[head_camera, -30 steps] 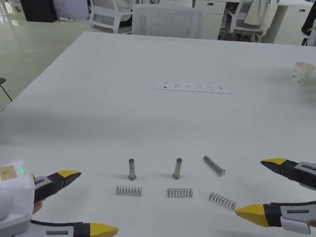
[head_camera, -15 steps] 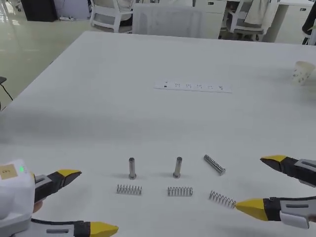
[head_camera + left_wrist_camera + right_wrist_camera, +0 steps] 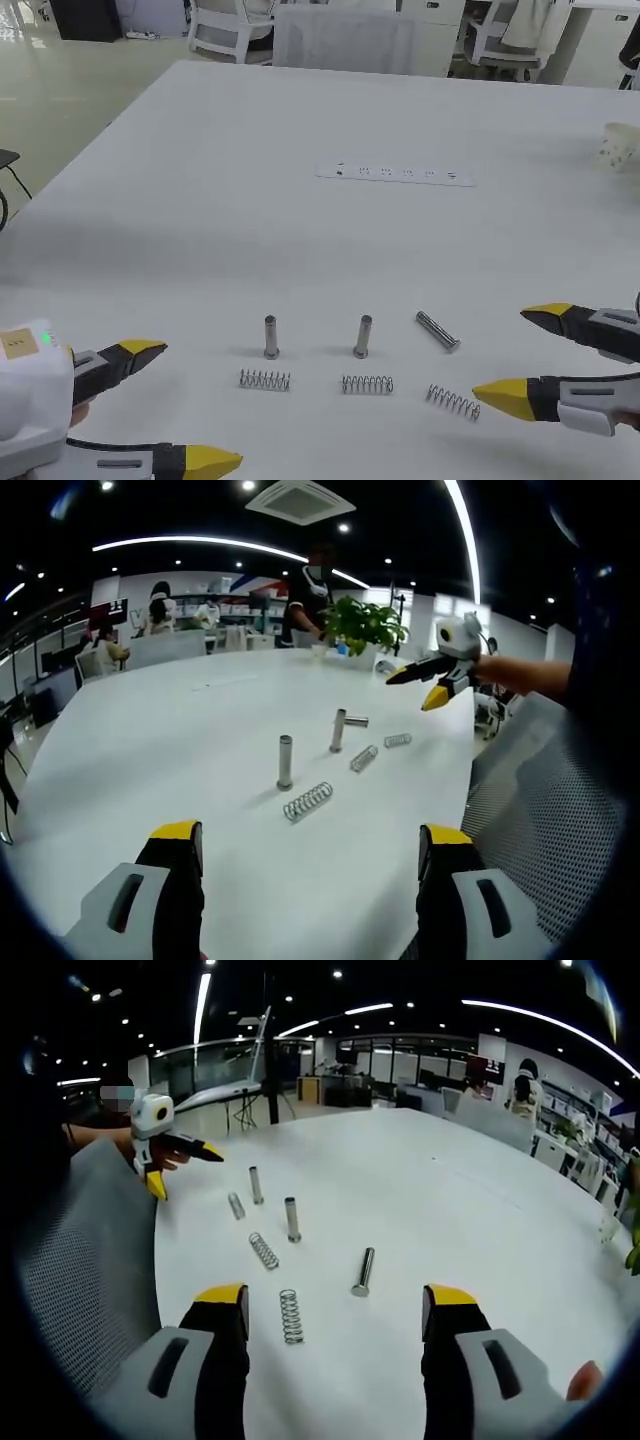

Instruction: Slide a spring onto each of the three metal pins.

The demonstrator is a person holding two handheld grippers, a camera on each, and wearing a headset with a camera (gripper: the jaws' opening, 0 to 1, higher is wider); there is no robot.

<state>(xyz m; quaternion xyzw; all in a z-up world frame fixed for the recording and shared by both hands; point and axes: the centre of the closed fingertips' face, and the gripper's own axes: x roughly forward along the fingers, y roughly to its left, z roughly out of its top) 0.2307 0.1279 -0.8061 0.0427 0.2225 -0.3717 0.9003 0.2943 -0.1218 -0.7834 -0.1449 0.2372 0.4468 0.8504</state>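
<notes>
Three small coiled wire springs lie flat in a row on the near part of the white tabletop (image 3: 300,230): the left spring (image 3: 265,380), the middle spring (image 3: 367,384) and the right spring (image 3: 453,402). Just behind them are three short silver metal pins. The left pin (image 3: 270,336) and the middle pin (image 3: 363,336) stand upright, and the third pin (image 3: 436,332) lies slanted on its side. Each spring lies apart from its pin.

Beyond the pins, bare tabletop stretches to a flat white power strip (image 3: 394,174). A pale paper cup (image 3: 620,147) stands well apart, toward the far right. The table's left edge slants away, well clear of the row.

The black, yellow-tipped left gripper (image 3: 180,405) hovers left of the row with its jaws spread wide, holding nothing. The matching right gripper (image 3: 515,355) hovers to the right, also spread wide and holding nothing. Its nearer tip is just beside the right spring.
</notes>
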